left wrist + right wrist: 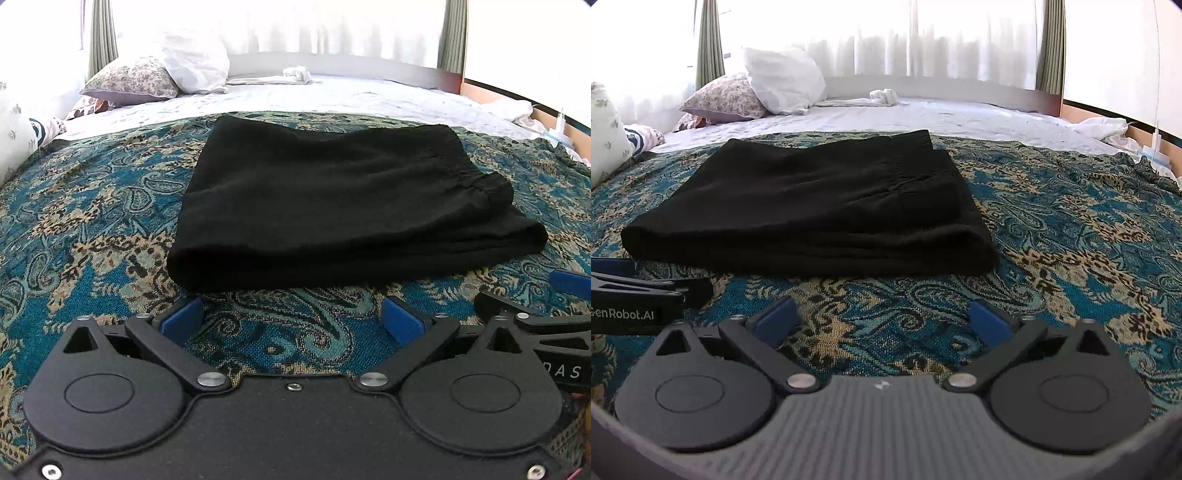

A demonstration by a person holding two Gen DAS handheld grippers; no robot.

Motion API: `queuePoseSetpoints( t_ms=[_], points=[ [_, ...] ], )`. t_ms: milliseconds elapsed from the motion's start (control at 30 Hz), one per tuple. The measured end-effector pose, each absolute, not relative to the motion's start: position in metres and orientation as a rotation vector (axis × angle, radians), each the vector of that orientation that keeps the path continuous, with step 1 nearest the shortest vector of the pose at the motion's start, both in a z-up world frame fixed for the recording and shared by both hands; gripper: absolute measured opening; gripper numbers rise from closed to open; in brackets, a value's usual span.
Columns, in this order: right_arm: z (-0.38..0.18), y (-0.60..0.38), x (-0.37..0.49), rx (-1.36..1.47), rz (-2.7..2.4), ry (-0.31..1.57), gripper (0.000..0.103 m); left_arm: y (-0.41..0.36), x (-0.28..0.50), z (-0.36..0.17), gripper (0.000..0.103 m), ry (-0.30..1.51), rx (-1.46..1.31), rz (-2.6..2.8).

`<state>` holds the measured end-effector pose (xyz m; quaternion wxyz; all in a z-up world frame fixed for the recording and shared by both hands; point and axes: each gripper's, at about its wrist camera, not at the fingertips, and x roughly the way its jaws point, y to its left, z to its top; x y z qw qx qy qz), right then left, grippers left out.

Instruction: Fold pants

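One paisley bedspread (92,206) bears folded black pants (332,199).

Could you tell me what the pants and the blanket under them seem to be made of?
Pants: soft matte black fabric, perhaps cotton or a knit; it drapes limply with a gathered waistband. Blanket: a woven textile, its teal and tan paisley pattern looking coarse-grained.

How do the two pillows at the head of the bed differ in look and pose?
The white pillow is plain and props up tall; the floral pillow carries a small flower print with a lilac edge and lies lower. The white pillow leans partly over the floral pillow, which sits nearer the left side. Both rest on the white sheet, well behind the folded black pants.
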<state>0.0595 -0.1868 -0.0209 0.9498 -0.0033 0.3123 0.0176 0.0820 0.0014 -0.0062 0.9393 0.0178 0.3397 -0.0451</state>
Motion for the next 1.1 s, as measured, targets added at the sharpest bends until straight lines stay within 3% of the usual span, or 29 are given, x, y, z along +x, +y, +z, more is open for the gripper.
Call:
queuePoseSetpoints(
  t_ms=[1100],
  points=[
    [-0.021,-0.1868,0.0587,-0.007,0.035,0.634,0.103,0.0044,0.0808,-0.0061,0.103,0.69,0.028,-0.074]
  ],
)
